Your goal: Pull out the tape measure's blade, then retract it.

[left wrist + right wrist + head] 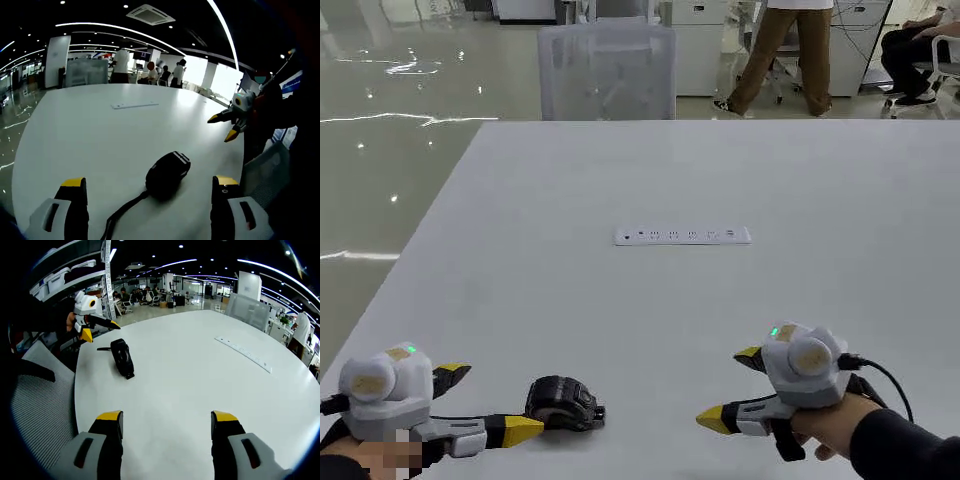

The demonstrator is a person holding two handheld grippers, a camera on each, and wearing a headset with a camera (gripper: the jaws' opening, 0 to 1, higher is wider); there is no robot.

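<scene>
A black tape measure (563,402) lies on the white table (700,180) near its front edge, its wrist strap trailing toward me. My left gripper (488,401) stands open just to its left, with the case (168,173) a short way ahead between the yellow-tipped jaws. My right gripper (732,388) is open too, well to the right of the tape measure (122,356) and holding nothing. No blade is pulled out. Each gripper shows in the other's view: right gripper (224,126), left gripper (98,326).
A white power strip (682,236) lies flat at mid-table. A grey mesh chair (607,70) stands at the far edge, and people (790,55) are beyond it. The table's left edge (415,240) drops to a glossy floor.
</scene>
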